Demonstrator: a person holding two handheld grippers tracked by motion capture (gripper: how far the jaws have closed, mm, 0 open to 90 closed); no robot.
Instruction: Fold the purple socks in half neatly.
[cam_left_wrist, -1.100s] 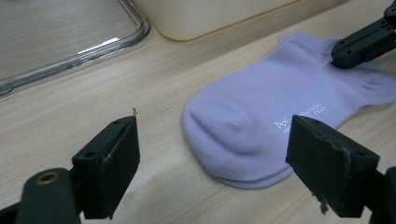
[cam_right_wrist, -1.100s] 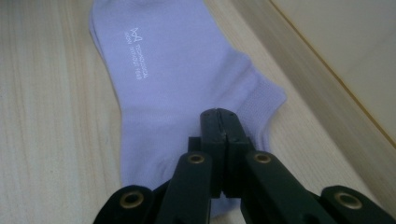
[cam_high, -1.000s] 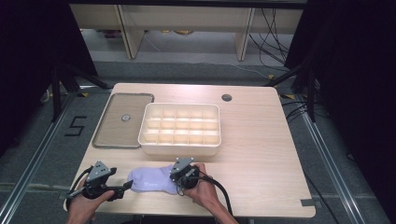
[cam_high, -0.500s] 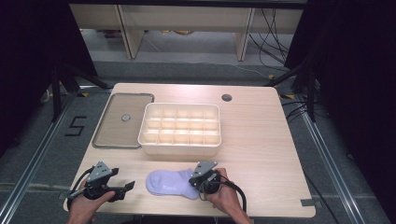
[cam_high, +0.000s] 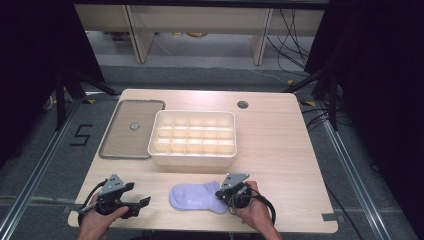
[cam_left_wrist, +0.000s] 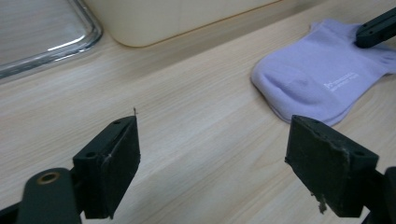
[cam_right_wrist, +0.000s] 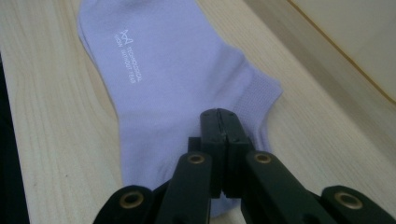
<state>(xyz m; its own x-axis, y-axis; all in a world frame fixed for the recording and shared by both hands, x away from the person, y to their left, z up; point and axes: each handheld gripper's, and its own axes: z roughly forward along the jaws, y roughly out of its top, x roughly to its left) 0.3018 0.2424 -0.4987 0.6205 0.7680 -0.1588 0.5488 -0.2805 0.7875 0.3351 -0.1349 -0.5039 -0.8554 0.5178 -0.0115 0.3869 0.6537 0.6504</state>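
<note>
Lilac sock (cam_high: 196, 198) flat on the table's (cam_high: 280, 150) near edge below the divider box (cam_high: 192, 137), my right gripper (cam_right_wrist: 226, 122) pinched shut on its cuff, left gripper (cam_left_wrist: 212, 154) wide open beside the toe – best grab the toe next, keep fabric taut

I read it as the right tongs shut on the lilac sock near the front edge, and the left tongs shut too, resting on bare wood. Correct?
Not quite: the left tongs are open, jaws wide apart over the light wooden table, as the left gripper view shows. The right tongs are indeed shut on the lilac ankle sock.
</note>
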